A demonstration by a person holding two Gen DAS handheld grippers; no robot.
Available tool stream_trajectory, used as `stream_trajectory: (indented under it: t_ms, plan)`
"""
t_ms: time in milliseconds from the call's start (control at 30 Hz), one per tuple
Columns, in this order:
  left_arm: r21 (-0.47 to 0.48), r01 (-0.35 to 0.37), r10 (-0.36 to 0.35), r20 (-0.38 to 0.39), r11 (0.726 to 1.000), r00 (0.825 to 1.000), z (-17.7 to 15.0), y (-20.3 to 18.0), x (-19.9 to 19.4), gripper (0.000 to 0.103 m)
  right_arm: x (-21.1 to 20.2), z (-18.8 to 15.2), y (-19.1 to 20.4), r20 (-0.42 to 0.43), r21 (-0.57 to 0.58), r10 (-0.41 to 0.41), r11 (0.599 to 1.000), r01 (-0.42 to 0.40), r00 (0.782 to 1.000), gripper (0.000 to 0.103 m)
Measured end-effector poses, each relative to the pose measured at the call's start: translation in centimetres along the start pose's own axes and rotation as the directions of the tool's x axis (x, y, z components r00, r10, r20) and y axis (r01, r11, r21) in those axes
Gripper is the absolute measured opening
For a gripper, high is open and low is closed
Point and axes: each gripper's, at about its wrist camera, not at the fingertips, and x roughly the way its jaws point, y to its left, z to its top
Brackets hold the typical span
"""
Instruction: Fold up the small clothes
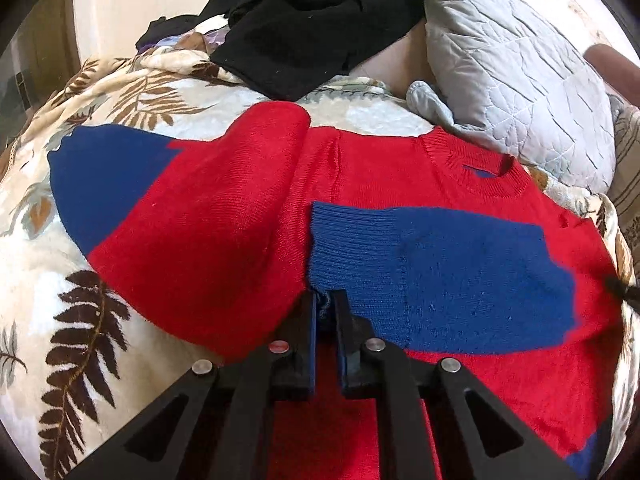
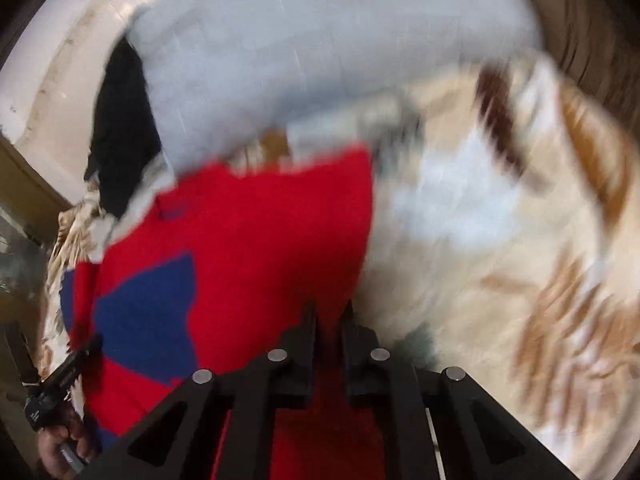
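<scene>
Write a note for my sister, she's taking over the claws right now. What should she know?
Left claw: shut on the ribbed blue cuff of the red and blue knitted sweater.
Right claw: fingers close together over the sweater's red part; the view is blurred, so a grip cannot be confirmed.
Sweater lies on the leaf-print blanket, neck toward the grey quilted pillow.
Done: one sleeve lies across the chest.
Left: other sleeve, then fold the body. The black garment waits behind.

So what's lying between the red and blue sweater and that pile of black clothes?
In the left wrist view, only a strip of leaf-patterned blanket separates the sweater from the black clothes.
</scene>
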Motion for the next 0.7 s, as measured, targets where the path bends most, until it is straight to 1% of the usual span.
stream_trajectory:
  t_ms: [33, 67, 100, 133, 167, 200, 233, 267, 300, 333, 367, 400, 433, 467, 500, 533, 567, 600, 633, 667, 700]
  plan:
    - [0.007, -0.011, 0.011, 0.008, 1.0, 1.0, -0.1, -0.2, 0.0, 0.01, 1.1, -0.1, -0.5, -0.027, 0.0, -0.088, 0.996, 0.088, 0.996, 0.012]
    - [0.012, -0.019, 0.018, 0.009, 1.0, 1.0, -0.1, -0.3, -0.1, 0.01, 2.3, -0.3, -1.4, -0.086, 0.027, -0.084, 0.996, 0.086, 0.993, 0.015]
    - [0.014, -0.023, 0.023, 0.01, 1.0, 1.0, -0.1, -0.4, -0.1, 0.01, 2.3, -0.5, -2.2, -0.084, 0.082, -0.011, 0.996, 0.018, 0.996, 0.015]
    - [0.015, -0.022, 0.022, 0.008, 1.0, 1.0, -0.1, -0.4, -0.1, 0.01, 1.5, -0.6, -2.9, -0.042, 0.126, 0.027, 0.992, -0.021, 0.999, 0.025]
    - [0.014, -0.021, 0.021, 0.007, 1.0, 1.0, 0.0, -0.4, 0.0, 0.01, 0.3, -0.6, -3.3, -0.003, 0.165, 0.021, 0.986, -0.02, 1.0, 0.042]
    - [0.015, -0.02, 0.02, 0.007, 1.0, 1.0, 0.0, -0.3, 0.0, 0.01, -0.8, -0.6, -3.4, 0.032, 0.197, 0.038, 0.979, -0.043, 0.999, 0.06]
    - [0.018, -0.022, 0.022, 0.011, 1.0, 1.0, -0.1, -0.4, 0.0, 0.01, -2.3, -0.6, -3.0, 0.084, 0.22, 0.126, 0.965, -0.141, 0.989, 0.061]
    - [0.021, -0.024, 0.024, 0.014, 0.999, 1.0, -0.1, -0.4, 0.0, 0.01, -3.1, -0.6, -2.3, 0.105, 0.212, 0.19, 0.955, -0.209, 0.976, 0.063]
    - [0.022, -0.025, 0.025, 0.016, 0.999, 1.0, -0.1, -0.4, 0.0, 0.01, -3.7, -0.7, -1.3, 0.113, 0.189, 0.246, 0.946, -0.264, 0.963, 0.071]
    - [0.021, -0.026, 0.025, 0.017, 0.999, 1.0, -0.1, -0.4, 0.0, 0.01, -3.7, -0.9, 0.0, 0.098, 0.158, 0.304, 0.935, -0.317, 0.948, 0.075]
    - [0.017, -0.025, 0.025, 0.016, 1.0, 1.0, -0.1, -0.4, 0.0, 0.01, -3.2, -1.2, 0.8, 0.073, 0.147, 0.337, 0.927, -0.344, 0.939, 0.077]
    - [0.014, -0.023, 0.023, 0.013, 1.0, 1.0, 0.0, -0.4, 0.0, 0.01, -2.1, -1.6, 1.1, 0.04, 0.15, 0.34, 0.928, -0.342, 0.94, 0.077]
    - [0.012, -0.019, 0.019, 0.009, 1.0, 1.0, 0.1, -0.3, 0.0, 0.01, -0.5, -2.4, 1.0, -0.01, 0.159, 0.304, 0.941, -0.298, 0.953, 0.077]
    - [0.013, -0.008, 0.008, 0.003, 1.0, 1.0, 0.3, -0.2, -0.1, 0.01, 1.7, -3.1, 0.2, -0.076, 0.182, 0.232, 0.96, -0.215, 0.97, 0.074]
    - [0.013, 0.01, -0.01, -0.004, 1.0, 1.0, 0.4, -0.2, -0.3, 0.01, 1.6, -3.4, -0.2, -0.038, 0.195, 0.221, 0.958, -0.21, 0.974, 0.071]
    - [0.008, 0.038, -0.038, -0.022, 0.999, 0.999, 0.8, 0.3, -0.9, 0.016, 0.1, -3.3, 0.3, 0.009, 0.183, 0.212, 0.961, -0.21, 0.977, 0.071]
    - [-0.011, 0.072, -0.072, -0.015, 0.997, 0.997, 1.1, 1.1, -2.0, 0.025, -1.2, -3.4, 1.0, 0.042, 0.151, 0.214, 0.964, -0.218, 0.976, 0.074]
    - [-0.039, 0.104, -0.104, 0.023, 0.994, 0.994, 1.4, 2.2, -3.3, 0.031, -2.8, -3.5, 2.0, 0.092, 0.101, 0.231, 0.966, -0.24, 0.969, 0.075]
    - [-0.066, 0.126, -0.121, 0.069, 0.99, 0.99, 1.8, 3.7, -4.7, 0.053, -4.1, -3.8, 2.7, 0.141, 0.063, 0.235, 0.967, -0.246, 0.962, 0.079]
    - [-0.094, 0.136, -0.125, 0.118, 0.986, 0.985, 2.1, 5.1, -5.9, 0.074, -5.3, -4.4, 3.5, 0.179, 0.035, 0.233, 0.969, -0.243, 0.956, 0.087]
    - [-0.137, 0.137, -0.112, 0.176, 0.981, 0.978, 2.5, 7.1, -7.2, 0.079, -5.9, -5.3, 4.4, 0.198, 0.003, 0.25, 0.967, -0.255, 0.948, 0.093]
